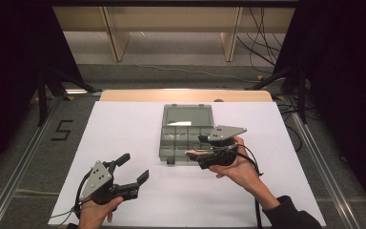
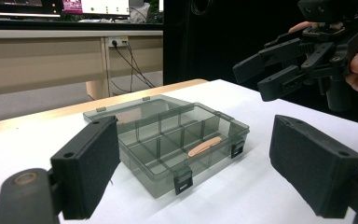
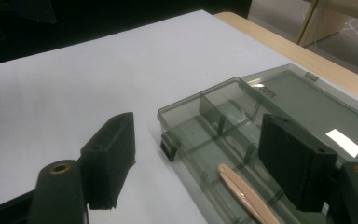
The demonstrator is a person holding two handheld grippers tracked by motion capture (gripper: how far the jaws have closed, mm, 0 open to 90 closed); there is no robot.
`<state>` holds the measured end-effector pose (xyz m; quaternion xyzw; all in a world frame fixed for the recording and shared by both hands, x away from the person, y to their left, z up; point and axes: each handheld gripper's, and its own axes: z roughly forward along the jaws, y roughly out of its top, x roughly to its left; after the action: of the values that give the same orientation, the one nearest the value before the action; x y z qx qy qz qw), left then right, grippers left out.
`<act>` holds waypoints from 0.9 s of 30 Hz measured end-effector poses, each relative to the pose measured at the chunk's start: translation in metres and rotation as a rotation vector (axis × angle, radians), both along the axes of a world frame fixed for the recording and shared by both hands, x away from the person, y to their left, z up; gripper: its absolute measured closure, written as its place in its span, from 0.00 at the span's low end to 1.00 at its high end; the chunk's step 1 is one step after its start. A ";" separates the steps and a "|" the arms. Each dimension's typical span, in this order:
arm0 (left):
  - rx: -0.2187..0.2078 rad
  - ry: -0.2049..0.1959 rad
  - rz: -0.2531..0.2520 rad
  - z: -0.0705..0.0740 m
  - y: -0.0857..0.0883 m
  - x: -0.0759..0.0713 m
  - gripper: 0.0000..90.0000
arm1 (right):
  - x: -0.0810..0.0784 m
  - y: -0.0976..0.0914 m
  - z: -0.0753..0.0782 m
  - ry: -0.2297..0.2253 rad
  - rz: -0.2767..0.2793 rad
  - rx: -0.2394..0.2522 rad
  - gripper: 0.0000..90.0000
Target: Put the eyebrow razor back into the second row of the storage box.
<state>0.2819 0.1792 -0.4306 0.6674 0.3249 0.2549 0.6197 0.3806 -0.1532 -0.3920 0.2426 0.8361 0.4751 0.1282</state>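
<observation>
A smoky see-through compartment box lies on the white table with its lid folded back flat. A tan flat stick lies in the long front compartment, also seen below the right gripper's jaws as the stick. My right gripper hovers over the box's front right corner, jaws open and empty; in the right gripper view the gripper straddles the box. My left gripper stands open and empty at the front left, apart from the box; in its own view it is the gripper.
The white sheet covers the table, with a wooden strip at the far edge. Metal rails run along both sides on the floor. Desk legs and cables lie beyond the table.
</observation>
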 end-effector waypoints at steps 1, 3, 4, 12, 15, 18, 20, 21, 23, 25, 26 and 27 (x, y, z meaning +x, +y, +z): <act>-0.001 0.001 0.000 0.000 0.000 0.000 0.17 | -0.001 -0.001 0.000 -0.003 0.000 0.001 0.32; -0.004 0.004 0.000 0.000 0.000 0.000 0.17 | -0.003 -0.003 0.000 -0.010 0.000 0.009 0.32; -0.003 0.002 -0.001 0.000 0.000 0.000 0.17 | -0.004 -0.003 -0.002 -0.010 -0.005 0.019 0.32; -0.002 0.004 0.000 0.000 0.000 0.000 0.17 | -0.011 -0.013 -0.004 -0.022 -0.010 0.050 0.32; 0.000 0.003 -0.001 0.000 -0.001 0.000 0.17 | -0.014 -0.018 -0.004 -0.018 -0.018 0.065 0.31; 0.004 0.000 -0.001 0.000 0.000 0.000 0.17 | -0.017 -0.022 -0.005 -0.022 -0.030 0.086 0.30; 0.001 0.004 -0.001 0.000 -0.001 0.000 0.17 | -0.019 -0.024 -0.007 -0.024 -0.035 0.091 0.30; 0.001 0.004 -0.001 0.000 -0.001 0.000 0.17 | -0.020 -0.026 -0.007 -0.036 -0.041 0.094 0.30; 0.001 0.003 -0.001 -0.001 0.000 0.000 0.17 | -0.022 -0.029 -0.008 -0.027 -0.039 0.098 0.30; 0.000 0.005 -0.001 -0.001 -0.001 0.000 0.17 | -0.024 -0.031 -0.010 -0.032 -0.047 0.105 0.29; 0.002 0.004 -0.001 -0.001 -0.001 0.000 0.17 | -0.026 -0.033 -0.011 -0.019 -0.048 0.110 0.29; 0.001 0.007 -0.001 -0.001 -0.001 0.000 0.17 | -0.028 -0.034 -0.012 -0.010 -0.056 0.115 0.28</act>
<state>0.2819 0.1784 -0.4313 0.6685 0.3266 0.2525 0.6186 0.3528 -0.1870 -0.4037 0.2705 0.7997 0.5195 0.1316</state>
